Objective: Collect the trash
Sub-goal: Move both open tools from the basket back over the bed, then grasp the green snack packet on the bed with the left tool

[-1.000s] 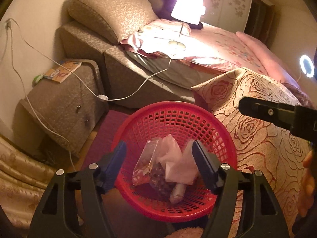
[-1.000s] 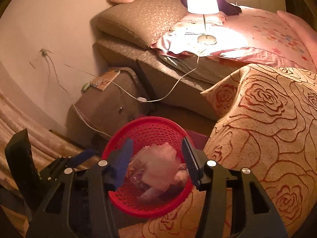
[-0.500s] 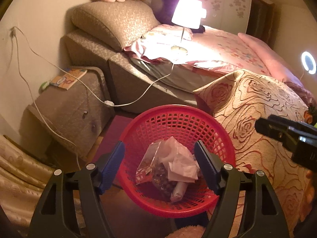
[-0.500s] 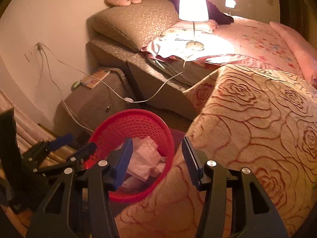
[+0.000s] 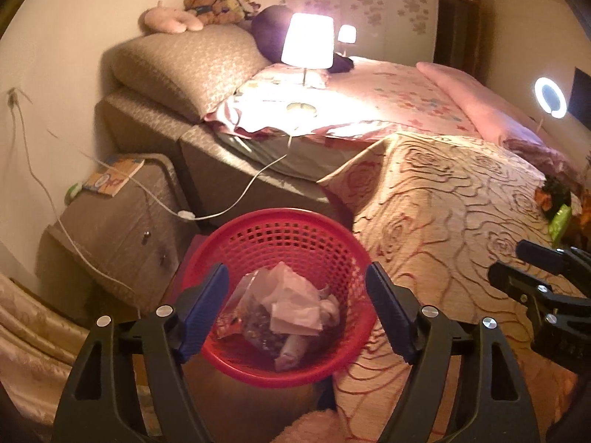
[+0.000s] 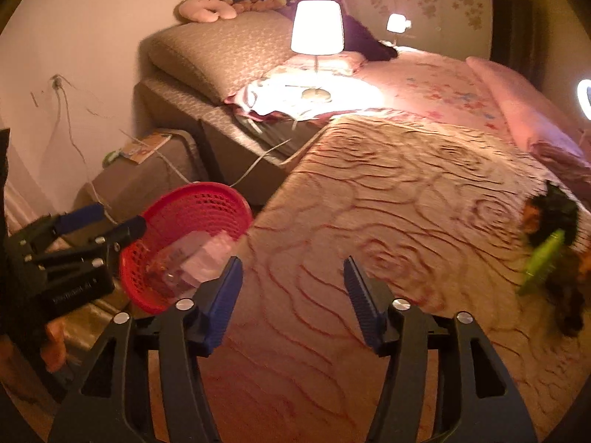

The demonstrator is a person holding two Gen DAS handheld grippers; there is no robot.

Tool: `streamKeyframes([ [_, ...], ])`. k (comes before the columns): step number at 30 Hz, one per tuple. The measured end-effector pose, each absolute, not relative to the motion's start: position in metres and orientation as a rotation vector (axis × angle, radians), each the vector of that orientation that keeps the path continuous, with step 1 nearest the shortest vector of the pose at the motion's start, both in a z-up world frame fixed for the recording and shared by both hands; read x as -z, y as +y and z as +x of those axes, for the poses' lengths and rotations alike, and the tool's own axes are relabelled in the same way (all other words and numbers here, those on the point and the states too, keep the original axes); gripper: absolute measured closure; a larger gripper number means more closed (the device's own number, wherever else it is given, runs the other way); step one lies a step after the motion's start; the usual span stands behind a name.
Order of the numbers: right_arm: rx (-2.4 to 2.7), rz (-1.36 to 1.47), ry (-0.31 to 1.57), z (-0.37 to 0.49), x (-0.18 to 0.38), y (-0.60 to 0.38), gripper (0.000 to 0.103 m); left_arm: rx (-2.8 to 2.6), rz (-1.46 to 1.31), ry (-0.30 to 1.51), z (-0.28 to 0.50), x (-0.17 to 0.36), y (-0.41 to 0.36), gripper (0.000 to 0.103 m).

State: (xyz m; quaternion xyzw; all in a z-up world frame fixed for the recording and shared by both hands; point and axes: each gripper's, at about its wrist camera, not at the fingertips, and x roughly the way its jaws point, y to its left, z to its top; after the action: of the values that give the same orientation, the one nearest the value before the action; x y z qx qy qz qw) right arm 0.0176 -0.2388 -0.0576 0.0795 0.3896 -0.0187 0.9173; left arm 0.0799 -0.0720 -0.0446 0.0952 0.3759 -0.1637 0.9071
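A red mesh basket (image 5: 280, 217) stands on the floor beside the bed and holds a crumpled white tissue (image 5: 291, 299) and a clear plastic bag (image 5: 240, 310). My left gripper (image 5: 295, 284) hovers over it, jaws opening, nothing between them. My right gripper (image 6: 292, 269) is over the rose-patterned blanket (image 6: 406, 199), jaws opening and empty; the basket (image 6: 199, 188) and left gripper (image 6: 122, 219) lie to its left. A green wrapper (image 6: 543, 258) lies beside a dark clump (image 6: 554, 210) at the blanket's right edge. The right gripper (image 5: 508, 258) also shows in the left wrist view.
A brown nightstand (image 5: 110, 229) with a booklet (image 5: 114, 177) stands left of the basket, white cables (image 5: 236, 195) trailing across it. A lit lamp (image 5: 306, 42) stands on the pink bedding (image 5: 406, 96). A ring light (image 5: 550, 98) glows at far right.
My right gripper swung right, away from the basket and out over the blanket. The left gripper drew back and rose a little above the basket. Both jaws stand wider.
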Motion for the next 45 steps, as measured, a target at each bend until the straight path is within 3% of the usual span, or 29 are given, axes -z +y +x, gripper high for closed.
streamKeyframes([
  [5, 0.115, 0.166, 0.793, -0.019, 0.058, -0.263, 0.034, 0.376, 0.199, 0.766, 0.066, 0.041, -0.086, 0.025],
  [27, 0.553, 0.238, 0.798, -0.148, 0.083, -0.421, 0.029, 0.630, 0.359, 0.774, 0.010, 0.051, -0.195, 0.024],
  [45, 0.627, 0.362, 0.786, -0.168, 0.110, -0.467, 0.025, 0.871, 0.463, 0.748, -0.001, 0.056, -0.328, 0.024],
])
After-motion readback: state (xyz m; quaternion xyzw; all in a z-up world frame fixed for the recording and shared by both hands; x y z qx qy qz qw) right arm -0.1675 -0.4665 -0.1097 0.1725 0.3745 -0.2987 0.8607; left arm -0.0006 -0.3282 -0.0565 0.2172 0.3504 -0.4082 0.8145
